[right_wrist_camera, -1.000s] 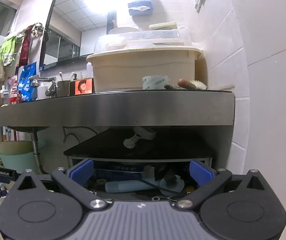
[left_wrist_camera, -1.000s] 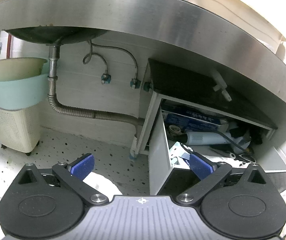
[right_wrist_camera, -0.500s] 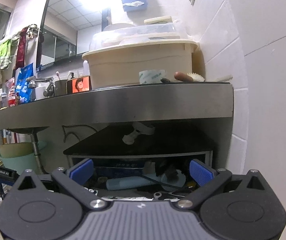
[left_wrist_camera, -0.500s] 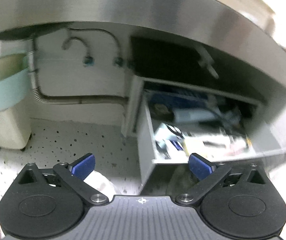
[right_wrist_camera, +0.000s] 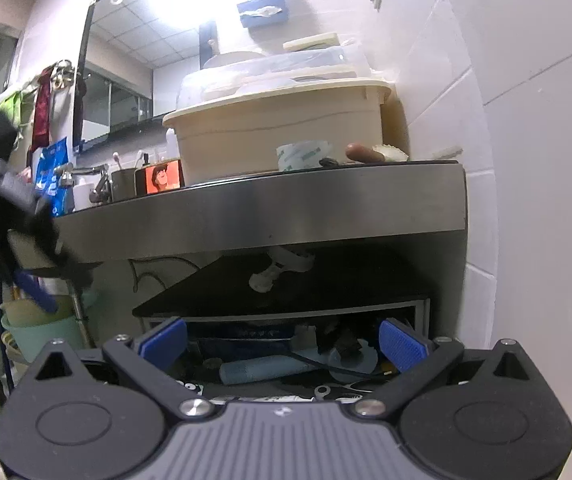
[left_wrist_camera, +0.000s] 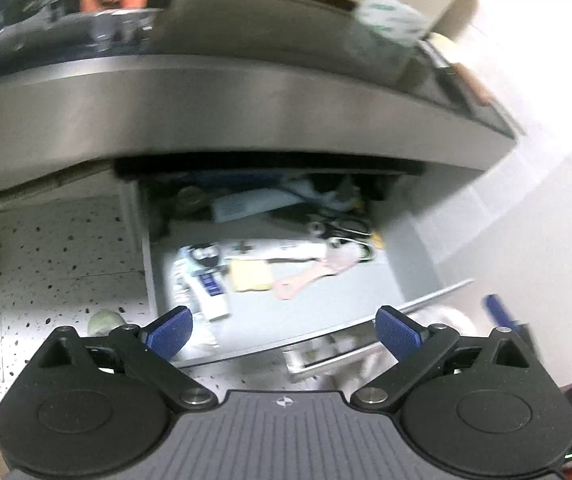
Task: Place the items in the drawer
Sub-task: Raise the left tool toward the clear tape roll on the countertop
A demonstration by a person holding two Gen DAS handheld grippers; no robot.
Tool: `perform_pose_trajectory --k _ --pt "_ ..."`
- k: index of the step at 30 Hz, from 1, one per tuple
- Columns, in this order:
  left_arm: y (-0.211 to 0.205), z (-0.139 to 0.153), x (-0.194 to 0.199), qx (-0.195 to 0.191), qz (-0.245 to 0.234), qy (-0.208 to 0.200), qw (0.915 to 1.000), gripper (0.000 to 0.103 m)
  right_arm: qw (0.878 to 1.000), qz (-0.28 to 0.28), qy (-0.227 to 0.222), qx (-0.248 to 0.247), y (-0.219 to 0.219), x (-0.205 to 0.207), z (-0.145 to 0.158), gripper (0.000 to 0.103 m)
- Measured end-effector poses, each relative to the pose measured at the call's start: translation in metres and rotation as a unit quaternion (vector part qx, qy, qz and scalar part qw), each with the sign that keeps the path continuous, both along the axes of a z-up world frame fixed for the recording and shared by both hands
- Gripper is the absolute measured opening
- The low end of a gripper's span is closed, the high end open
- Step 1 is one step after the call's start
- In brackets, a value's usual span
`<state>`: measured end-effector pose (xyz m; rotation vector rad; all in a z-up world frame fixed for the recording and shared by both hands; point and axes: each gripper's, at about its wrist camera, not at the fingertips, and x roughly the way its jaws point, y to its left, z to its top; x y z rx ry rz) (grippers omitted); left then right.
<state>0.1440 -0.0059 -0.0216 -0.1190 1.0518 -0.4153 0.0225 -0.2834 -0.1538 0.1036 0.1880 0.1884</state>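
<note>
The grey drawer point(left_wrist_camera: 318, 312) under the steel counter point(left_wrist_camera: 225, 112) stands pulled out, and the left wrist view looks down into it. Inside lie a yellow pad point(left_wrist_camera: 250, 275), a pink flat tool point(left_wrist_camera: 314, 274), a white tube point(left_wrist_camera: 209, 288) and cables at the back. My left gripper point(left_wrist_camera: 283, 328) hovers open above the drawer's front edge, holding nothing. My right gripper point(right_wrist_camera: 281, 344) is open and empty, low in front of the same drawer point(right_wrist_camera: 286, 360), where a blue tube point(right_wrist_camera: 265, 368) shows. The left gripper point(right_wrist_camera: 17, 216) appears blurred at the left of the right wrist view.
On the counter point(right_wrist_camera: 269, 208) stand a beige tub point(right_wrist_camera: 281, 136), a tape roll point(right_wrist_camera: 304, 156), a brush point(right_wrist_camera: 366, 153), cups and a tap point(right_wrist_camera: 101, 184). A black cabinet top point(right_wrist_camera: 286, 284) sits over the drawer. A white tiled wall point(right_wrist_camera: 538, 200) closes the right. Basins point(right_wrist_camera: 41, 328) stand left; speckled floor point(left_wrist_camera: 57, 248).
My left gripper has risen and swung right, from beside the drawer's left side to above its front edge, looking down into it. The right gripper has barely moved. Both stay open.
</note>
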Motion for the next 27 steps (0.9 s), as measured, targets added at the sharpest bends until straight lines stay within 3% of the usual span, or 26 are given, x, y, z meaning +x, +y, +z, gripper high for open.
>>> perform_pose_trajectory --k 8,13,16,20,24,27 --pt "-0.059 0.076 0.031 0.057 -0.029 -0.029 0.9976 0.099 1.0 0.015 -0.001 0.016 -0.002 0.0 0.0 0.103" --pt "-0.092 0.105 0.064 0.079 -0.022 -0.043 0.9957 0.099 1.0 0.007 0.006 0.029 -0.006 0.002 -0.001 0.103" --pt "-0.116 0.115 0.088 0.114 -0.024 -0.037 0.9925 0.099 0.999 0.005 0.006 0.037 -0.009 0.003 -0.002 0.103" --pt "-0.139 0.124 0.114 0.138 -0.001 -0.059 0.9887 0.099 0.999 0.007 -0.005 0.038 -0.009 -0.002 -0.002 0.103" --pt "-0.149 0.128 0.147 0.143 0.06 -0.056 0.9863 0.099 0.999 0.011 -0.013 0.035 -0.008 -0.005 -0.002 0.103" --pt "-0.154 0.132 0.173 0.147 0.103 -0.031 0.9832 0.088 0.999 0.012 -0.017 0.033 -0.007 -0.006 -0.001 0.103"
